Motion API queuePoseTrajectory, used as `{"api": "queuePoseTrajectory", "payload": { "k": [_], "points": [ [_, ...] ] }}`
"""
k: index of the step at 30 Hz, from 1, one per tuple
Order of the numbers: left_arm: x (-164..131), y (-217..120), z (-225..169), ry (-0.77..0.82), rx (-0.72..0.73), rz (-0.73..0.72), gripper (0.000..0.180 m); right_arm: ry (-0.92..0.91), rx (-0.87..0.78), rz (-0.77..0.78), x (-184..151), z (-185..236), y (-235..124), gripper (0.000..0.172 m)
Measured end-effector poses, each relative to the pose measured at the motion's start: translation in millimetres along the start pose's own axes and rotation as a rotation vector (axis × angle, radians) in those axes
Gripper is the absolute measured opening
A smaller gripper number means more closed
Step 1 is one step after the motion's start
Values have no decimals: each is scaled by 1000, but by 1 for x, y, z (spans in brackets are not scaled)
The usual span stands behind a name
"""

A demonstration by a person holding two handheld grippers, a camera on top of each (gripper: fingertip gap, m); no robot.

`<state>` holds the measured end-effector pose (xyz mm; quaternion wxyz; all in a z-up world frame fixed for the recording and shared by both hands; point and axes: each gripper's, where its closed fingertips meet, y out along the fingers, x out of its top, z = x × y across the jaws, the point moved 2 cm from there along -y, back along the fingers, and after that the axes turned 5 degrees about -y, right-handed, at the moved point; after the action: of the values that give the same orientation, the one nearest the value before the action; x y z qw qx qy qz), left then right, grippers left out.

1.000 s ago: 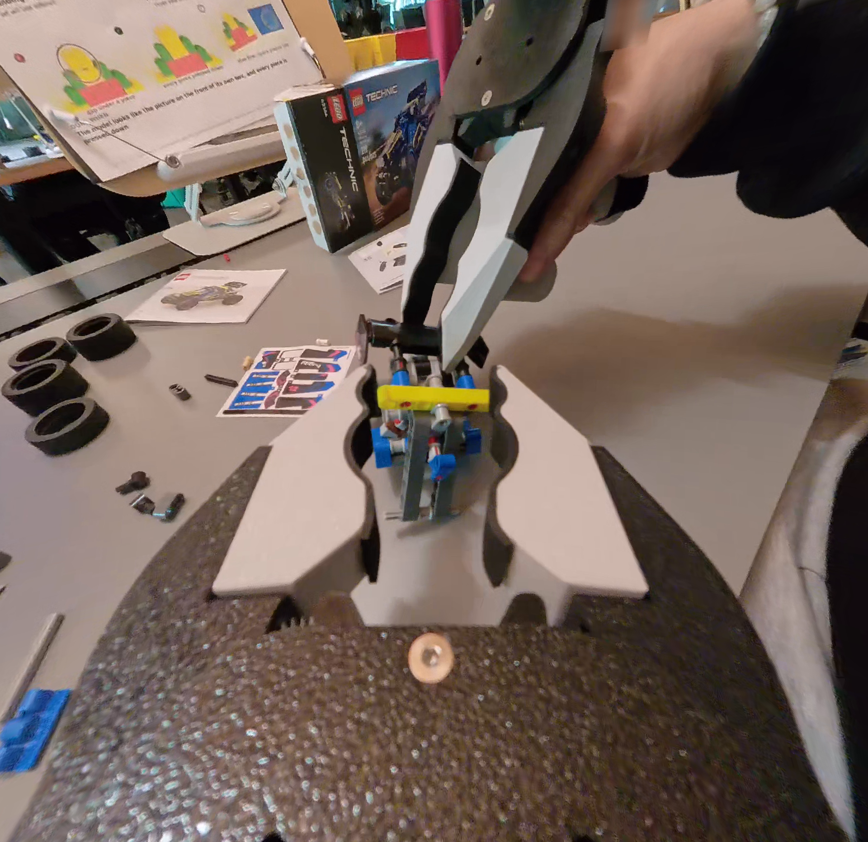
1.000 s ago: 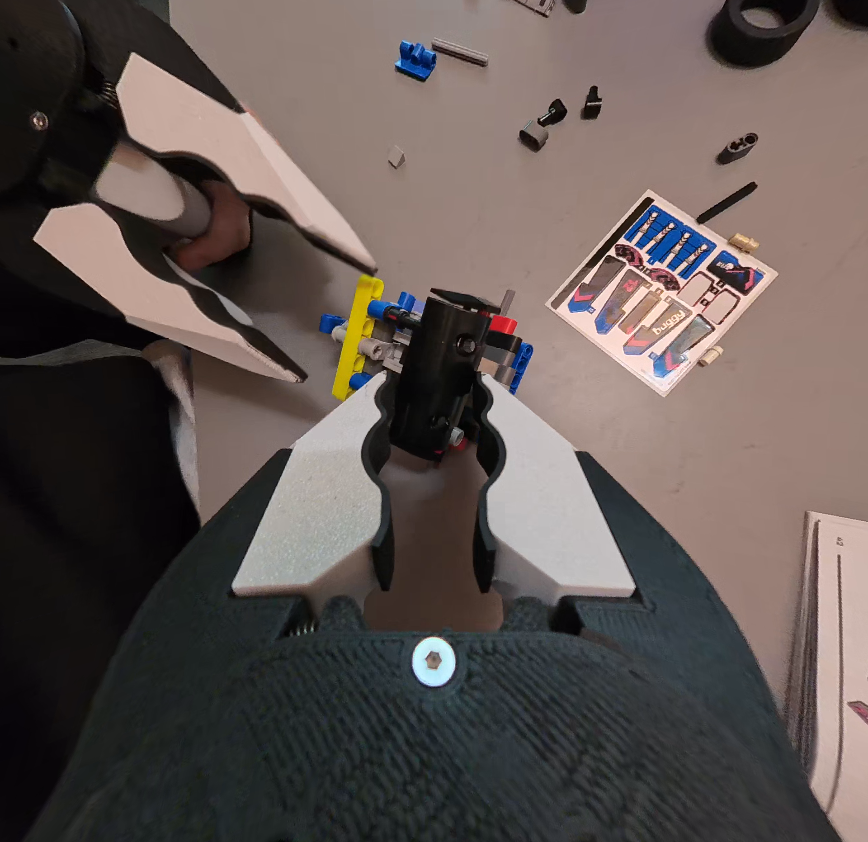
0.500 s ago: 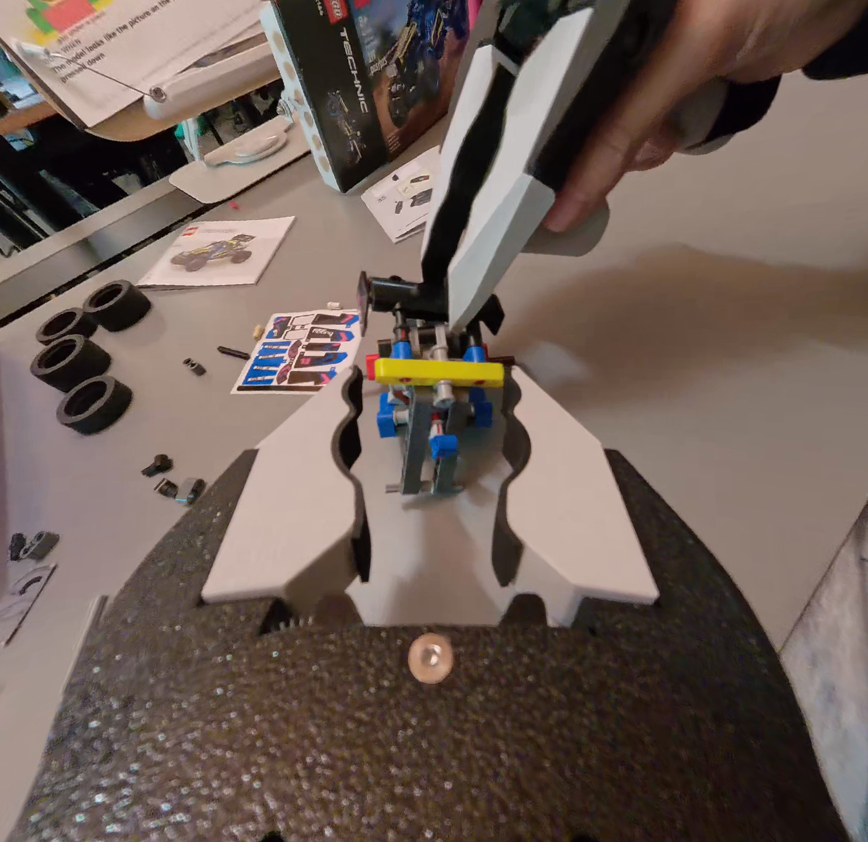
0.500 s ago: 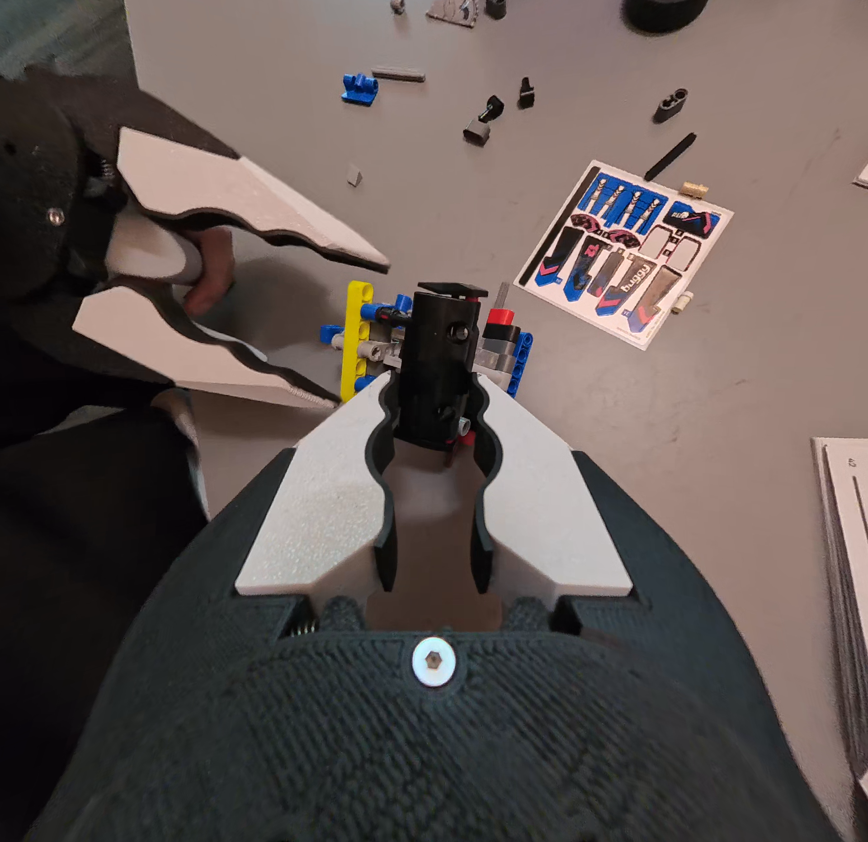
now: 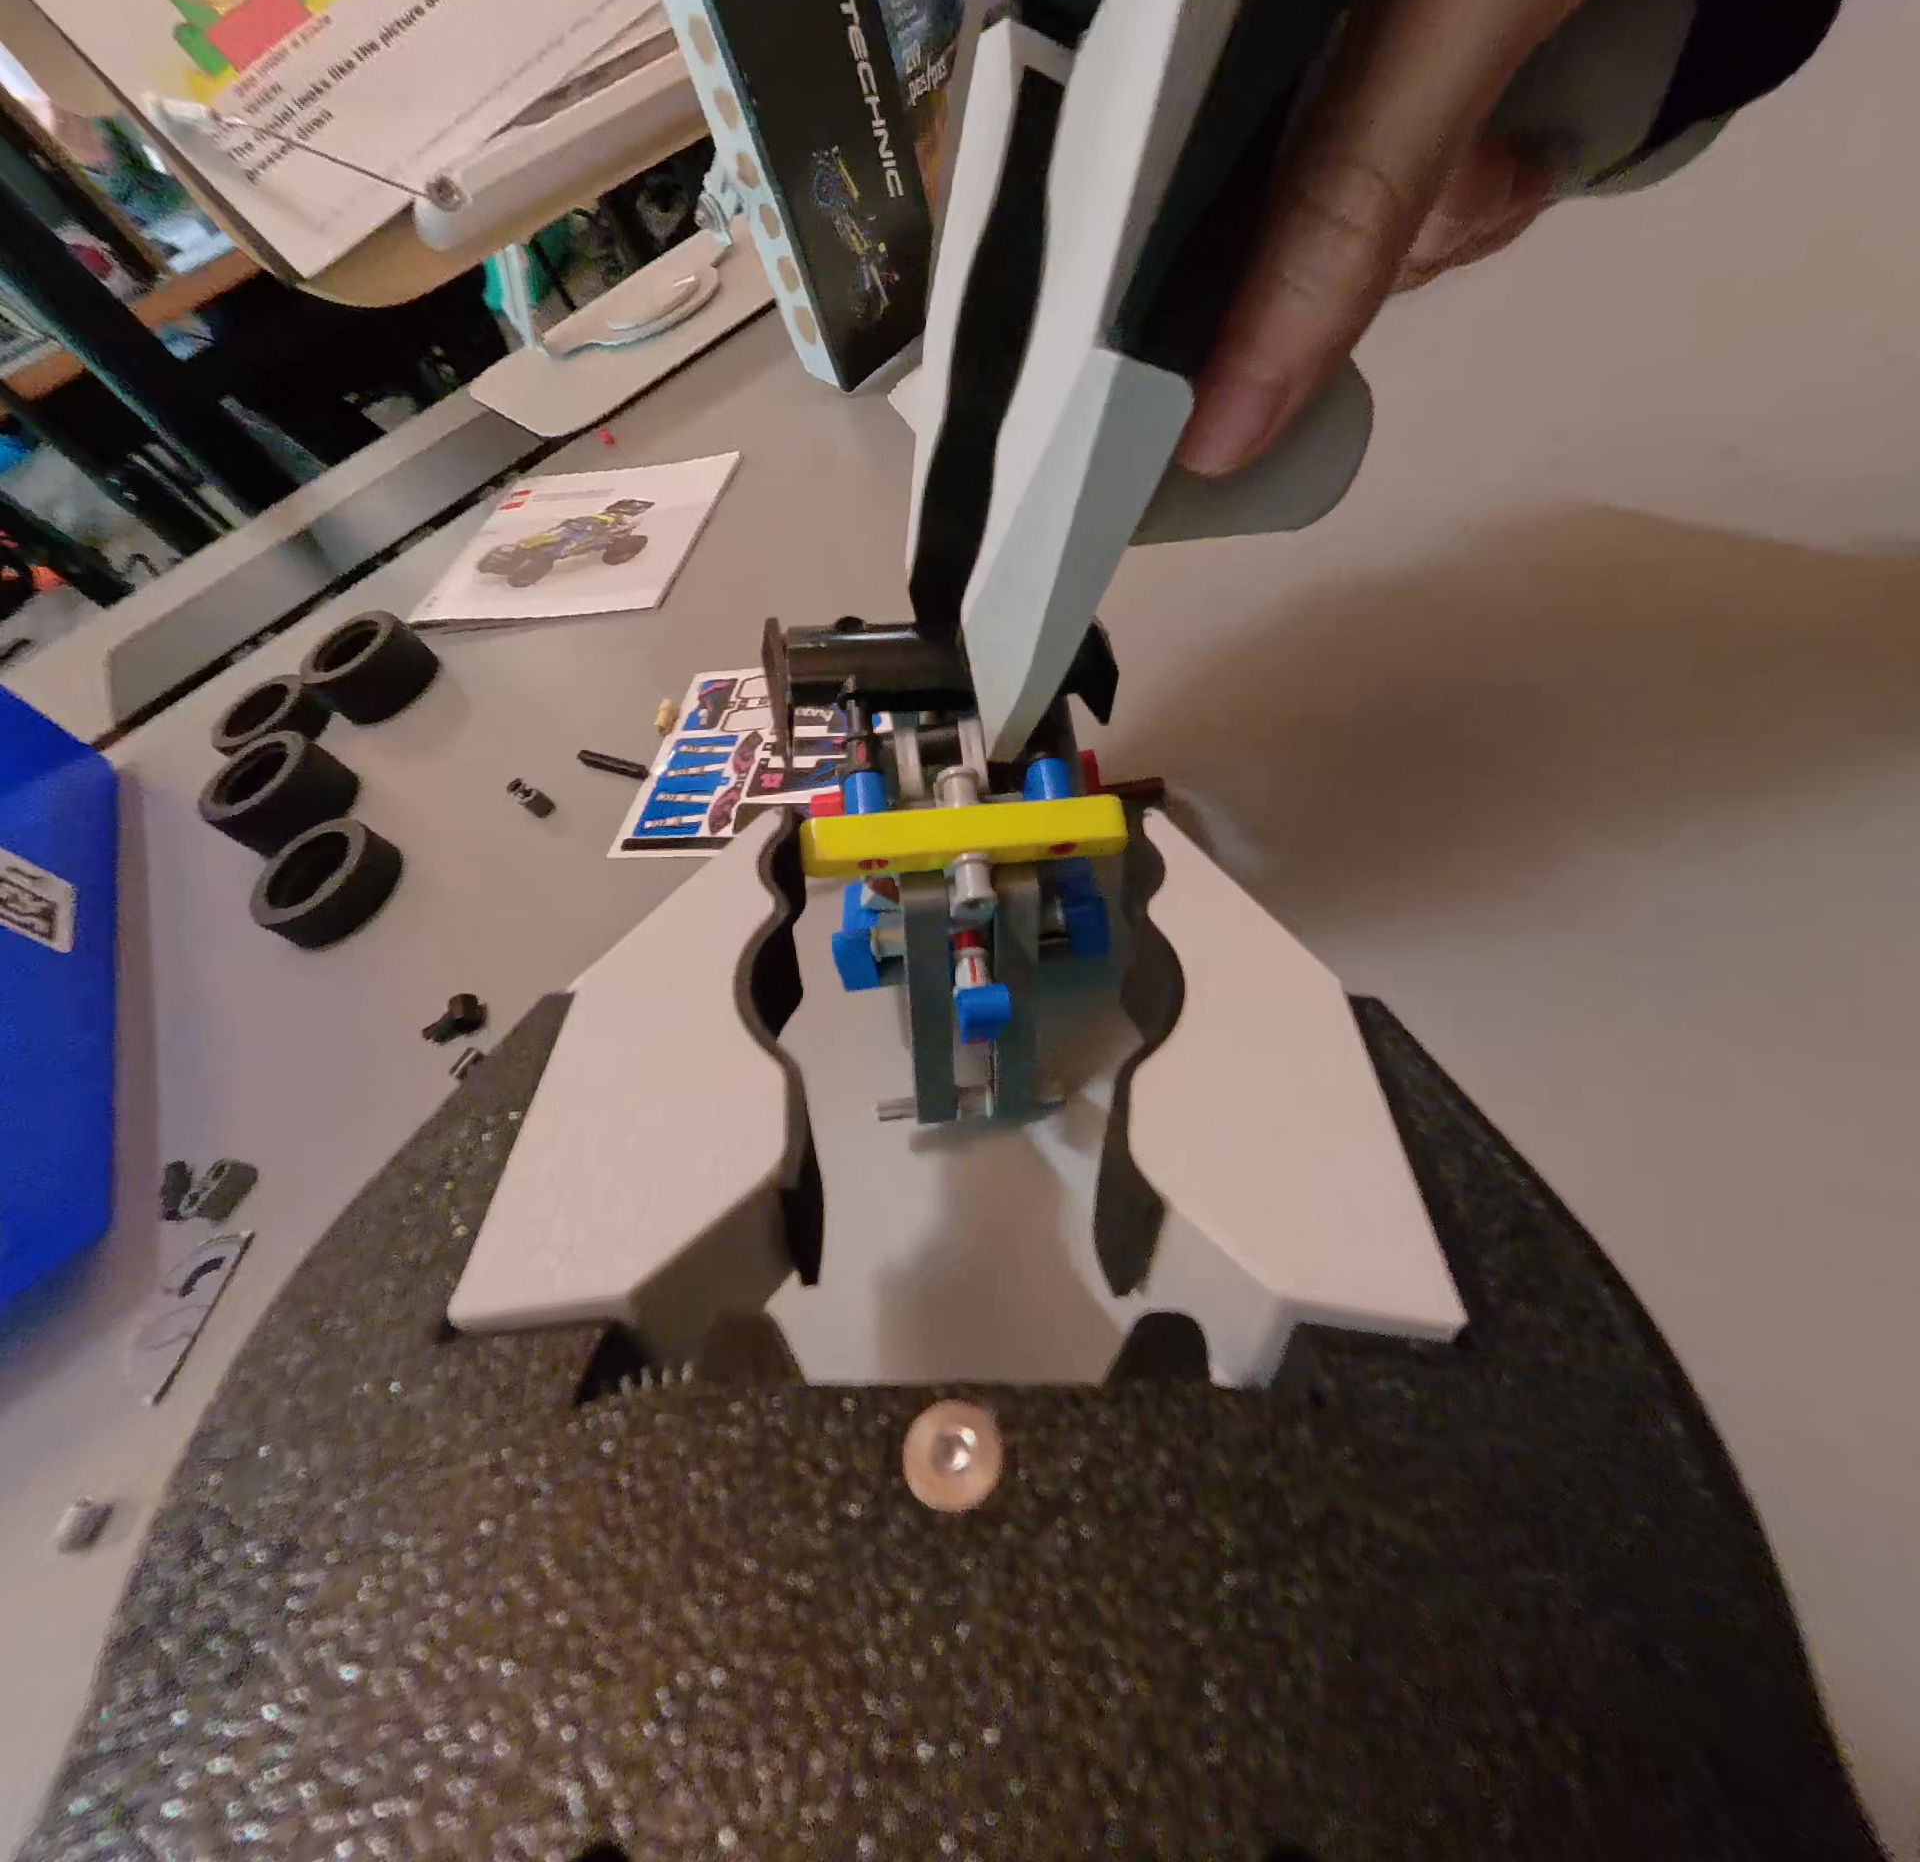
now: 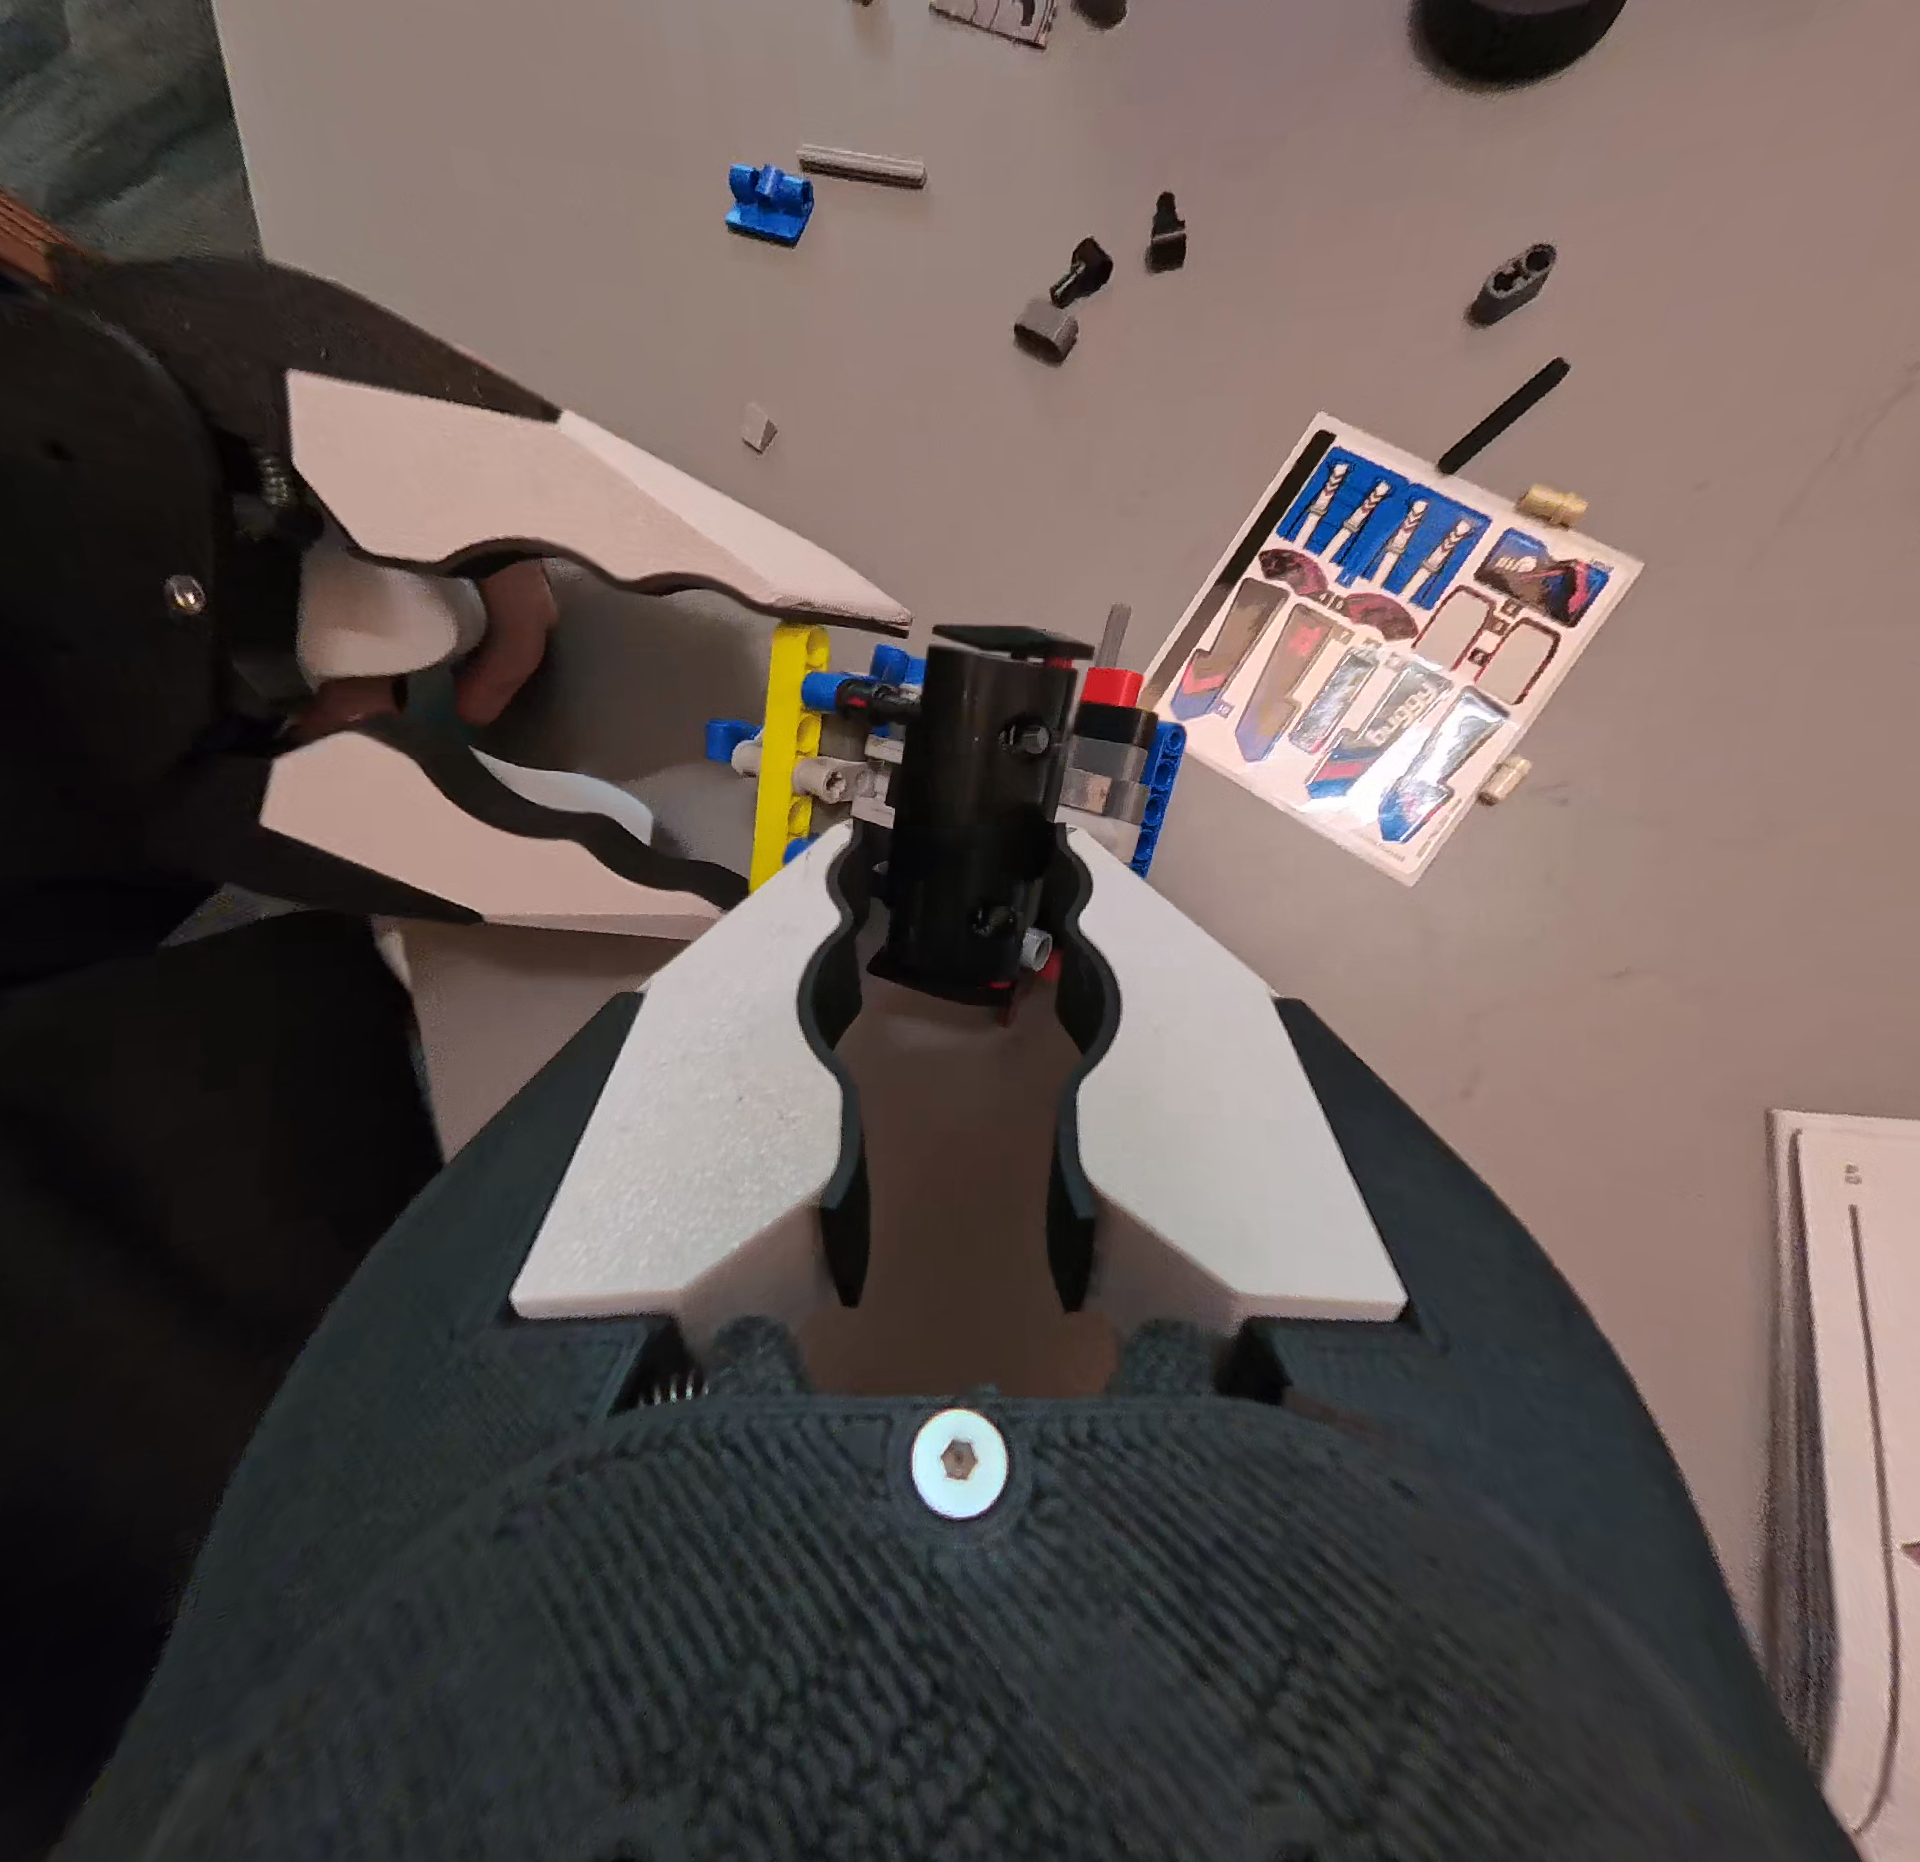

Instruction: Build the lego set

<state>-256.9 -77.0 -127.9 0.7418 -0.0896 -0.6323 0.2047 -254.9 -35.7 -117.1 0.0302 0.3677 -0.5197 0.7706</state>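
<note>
A small brick assembly stands on the grey table (image 5: 1507, 877). It has a yellow beam (image 5: 966, 833), blue pins, grey beams and a black block (image 5: 862, 659). My right gripper (image 6: 961, 846) comes down from above and is shut on the black block (image 6: 982, 773); its fingers (image 5: 1039, 565) also show in the left wrist view. My left gripper (image 5: 963, 841) is open. Its fingertips straddle the two ends of the yellow beam (image 6: 790, 742) with a thin gap at each end. It also shows in the right wrist view (image 6: 821, 758), at the left.
Several black tyres (image 5: 312, 773), a sticker sheet (image 6: 1392, 649), an instruction booklet (image 5: 582, 545) and the kit's box (image 5: 831, 150) lie to the left and behind. A blue bin (image 5: 42, 981) is at the far left. Small loose parts (image 6: 769, 202) are scattered on the table. Both grippers' tips are close together, under 4 cm apart.
My left gripper has opened wider and moved forward, so the yellow beam now lies between its tips. My right gripper has kept its hold on the black block.
</note>
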Motion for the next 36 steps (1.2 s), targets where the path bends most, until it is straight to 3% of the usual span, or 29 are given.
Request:
{"api": "queuePoseTrajectory", "payload": {
  "k": [3, 15, 21, 36],
  "points": [
    [0, 2, 6, -6, -15, -3, 59, 3, 0, -45, 4, -4, 0, 28],
    [3, 5, 1, 221, 115, -47, 59, -61, -59, -28, 0, -4, -2, 27],
    [3, 6, 3, 181, 101, -34, 59, -76, -62, -33, 2, -6, 1, 27],
    [4, 6, 14, 183, 194, -41, 58, -298, -361, 134, 16, -4, -3, 26]
  ]
}}
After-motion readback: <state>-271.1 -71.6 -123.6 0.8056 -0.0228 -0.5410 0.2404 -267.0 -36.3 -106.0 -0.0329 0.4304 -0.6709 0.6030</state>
